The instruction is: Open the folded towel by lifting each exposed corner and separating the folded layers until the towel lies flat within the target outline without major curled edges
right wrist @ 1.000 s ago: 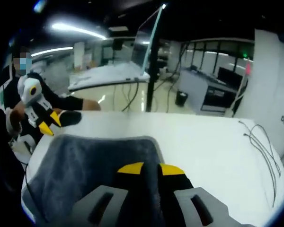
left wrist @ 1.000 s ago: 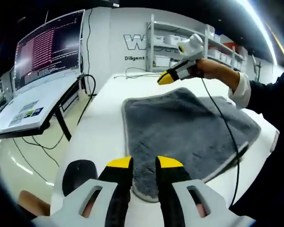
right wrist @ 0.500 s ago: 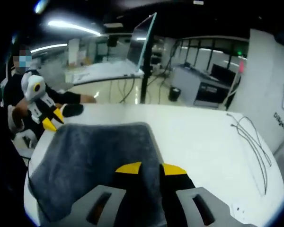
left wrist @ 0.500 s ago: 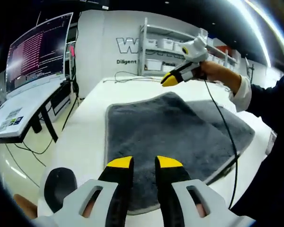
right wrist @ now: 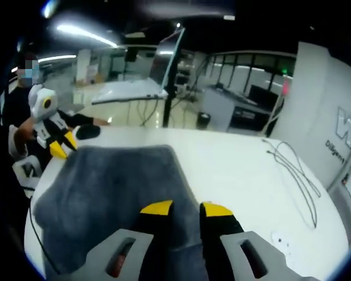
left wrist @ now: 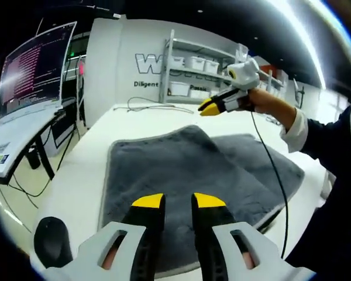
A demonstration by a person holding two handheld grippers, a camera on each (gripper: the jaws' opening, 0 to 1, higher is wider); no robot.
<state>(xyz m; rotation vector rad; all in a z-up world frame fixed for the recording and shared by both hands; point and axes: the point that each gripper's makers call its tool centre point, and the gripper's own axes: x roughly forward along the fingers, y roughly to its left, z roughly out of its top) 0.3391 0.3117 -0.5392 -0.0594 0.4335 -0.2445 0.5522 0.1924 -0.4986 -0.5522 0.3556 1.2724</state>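
Towel: the grey towel (left wrist: 187,181) lies on the white table (left wrist: 76,175), under and ahead of both claws; one layer is still folded over the other.
Done: folded, not yet flat.
Left: lift a corner, spread the top layer.
Left claw (left wrist: 178,202): slightly spread, pinching nothing.
Right claw (right wrist: 186,208): slightly spread, empty.
Change: both claws have risen higher above the towel.

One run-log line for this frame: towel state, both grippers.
towel: grey, partly folded, on white table | left gripper: open, above near edge | right gripper: above far side, jaw state unclear
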